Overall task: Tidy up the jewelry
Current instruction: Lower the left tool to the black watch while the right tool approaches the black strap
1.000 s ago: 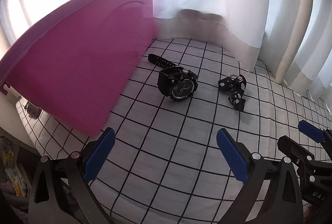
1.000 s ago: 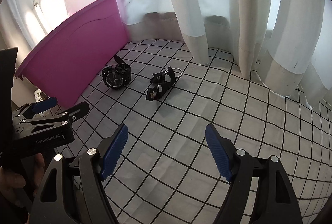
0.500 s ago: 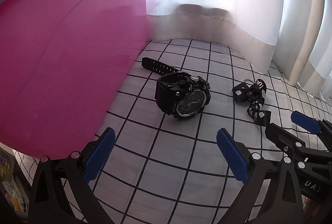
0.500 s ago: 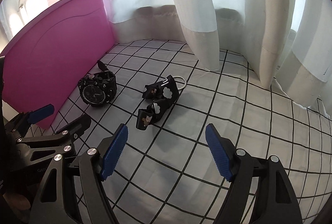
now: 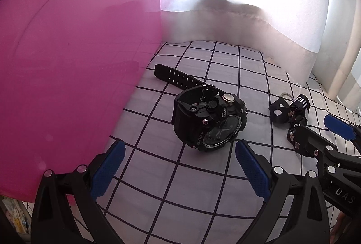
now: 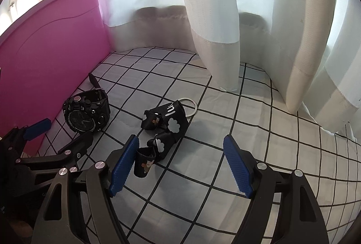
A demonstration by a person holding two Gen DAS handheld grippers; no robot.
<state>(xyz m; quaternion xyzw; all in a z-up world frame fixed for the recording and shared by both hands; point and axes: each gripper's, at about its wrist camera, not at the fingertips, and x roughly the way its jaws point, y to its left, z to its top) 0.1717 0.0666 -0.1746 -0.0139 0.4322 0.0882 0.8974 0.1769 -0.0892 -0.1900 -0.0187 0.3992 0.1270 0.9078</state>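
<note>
Checked cloth [image 5: 225, 76], watch [image 5: 209, 122] on edge, strap [image 5: 176, 76] toward pink bin [image 5: 67, 63].

1 blk sport watch [image 5: 208, 122] near the checked sheet's [image 6: 248, 131] left edge, by the bin. 1 blk strap keychain [image 6: 165, 128] w/ 1 metal ring [image 6: 189, 106], mid-sheet. 1 pink bin [image 6: 52, 52]. 2 grippers: left [image 5: 178, 167], right [image 6: 180, 165].

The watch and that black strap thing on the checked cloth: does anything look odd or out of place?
Slightly. The black watch lies tipped on its side, one band stretched toward the pink bin. The strap keychain lies crumpled in folds, its metal ring poking out. Nothing looks broken.
</note>
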